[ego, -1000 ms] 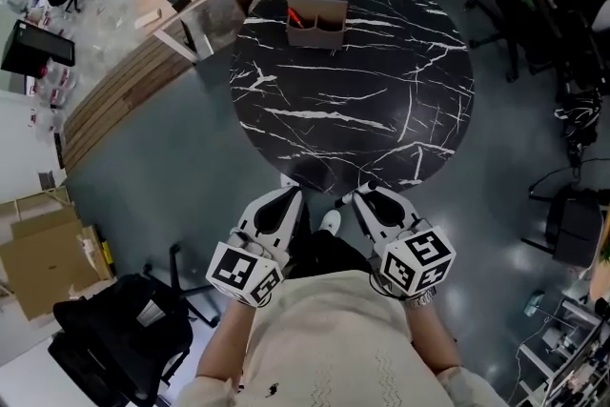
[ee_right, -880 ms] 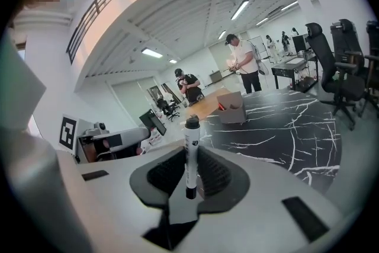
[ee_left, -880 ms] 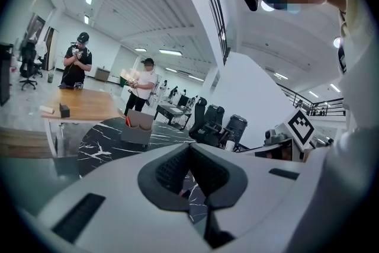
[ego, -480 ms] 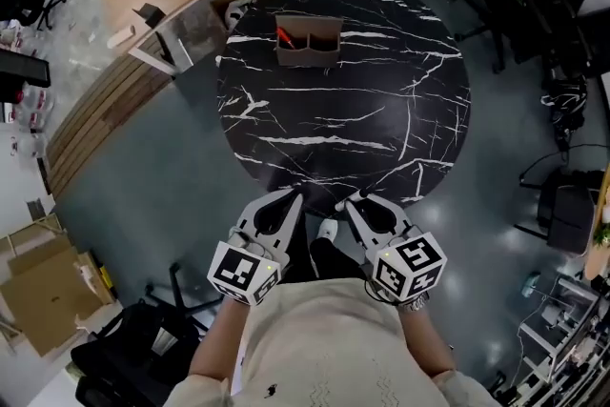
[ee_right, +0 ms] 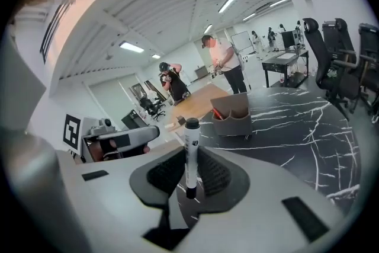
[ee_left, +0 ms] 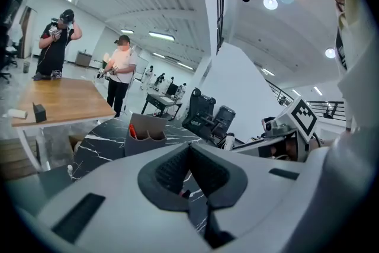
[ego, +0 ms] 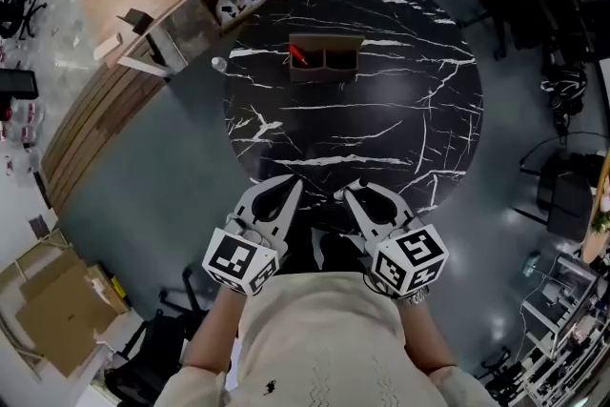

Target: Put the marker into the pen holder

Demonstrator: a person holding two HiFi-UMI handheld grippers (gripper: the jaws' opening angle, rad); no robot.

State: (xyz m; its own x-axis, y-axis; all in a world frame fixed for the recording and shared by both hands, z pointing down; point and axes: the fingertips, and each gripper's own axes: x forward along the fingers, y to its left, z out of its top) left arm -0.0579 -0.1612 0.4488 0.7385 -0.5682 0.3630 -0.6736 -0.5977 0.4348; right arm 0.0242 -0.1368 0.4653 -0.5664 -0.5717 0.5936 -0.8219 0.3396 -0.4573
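The pen holder (ego: 325, 58) (one red pen (ego: 296, 55) inside) stood near the far edge of the round worktop (ego: 381, 138), with open marble all before it. Well short of it, the right gripper (ee_right: 190, 175) had its jaws clamped on the upright marker (ee_right: 191, 139). The left gripper (ee_left: 189, 166) had its jaws pressed together, holding nothing.

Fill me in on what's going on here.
A person with two grippers stands at a round black table. The right gripper is shut on a white marker, held upright. The left gripper is shut and empty. The pen holder sits across the table, a red pen in it; the marker is not in yet.
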